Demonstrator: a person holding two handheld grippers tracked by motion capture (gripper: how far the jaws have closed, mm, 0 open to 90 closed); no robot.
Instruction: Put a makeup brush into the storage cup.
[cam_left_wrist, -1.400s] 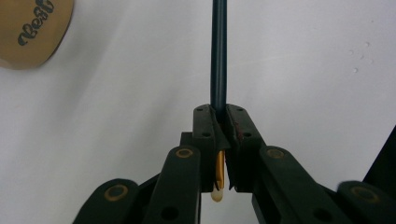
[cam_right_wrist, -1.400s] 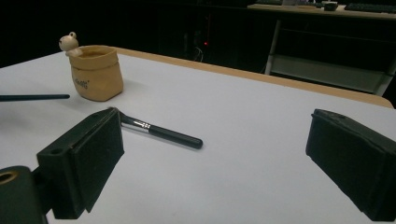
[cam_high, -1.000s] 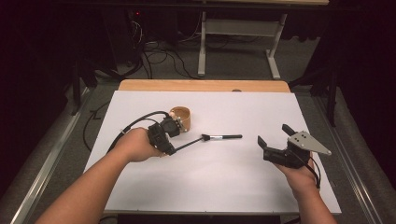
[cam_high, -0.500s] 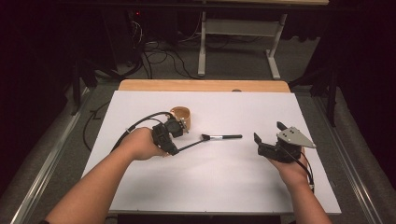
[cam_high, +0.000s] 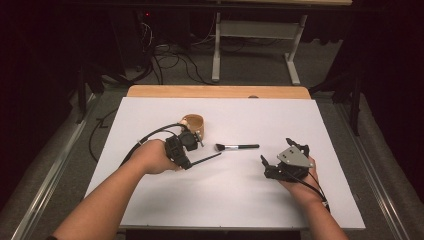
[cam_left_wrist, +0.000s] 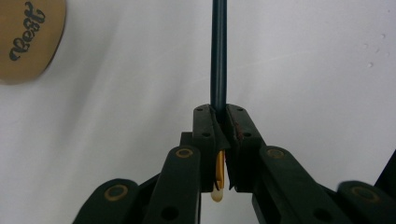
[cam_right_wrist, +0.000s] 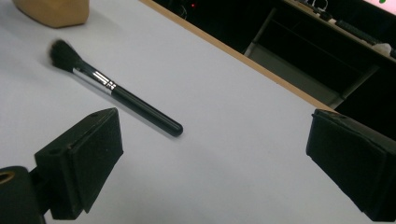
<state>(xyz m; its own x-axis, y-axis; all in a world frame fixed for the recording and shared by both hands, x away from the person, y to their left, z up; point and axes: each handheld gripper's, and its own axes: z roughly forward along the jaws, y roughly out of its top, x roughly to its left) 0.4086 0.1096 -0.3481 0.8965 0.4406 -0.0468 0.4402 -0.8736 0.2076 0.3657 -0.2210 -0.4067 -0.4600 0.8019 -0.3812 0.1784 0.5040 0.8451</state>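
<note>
Makeup brush waits while the right hand drops near it

Bench (cam_high: 150, 130) first: it is big and white, with a wooden strip along the far edge. A round wooden cup (cam_high: 194, 124) stands on it, just beyond the left hand (cam_high: 150, 157).

Next, the hands. The left gripper (cam_high: 186, 149) has kept its place near the cup. Its fingers (cam_left_wrist: 205, 130) are pinched tight on a thin dark stick (cam_left_wrist: 218, 51), which pokes out toward the middle of the bench. The right gripper (cam_high: 270, 167) has come down lower and a bit nearer the middle than a second ago. It now sits close above the bench, with its grey plate on top and the hand (cam_high: 300, 180) behind it. Its fingers (cam_right_wrist: 84, 158) stand wide apart, have just opened a bit more, and hold nothing.

Smallest is the makeup brush (cam_high: 237, 147). It lies flat in the middle of the bench, between the two grippers, touching neither. Its fluffy tip points toward the cup and its black handle points toward the right gripper.

The drop likely means the right gripper is getting ready to pick the brush up by its handle.
</note>
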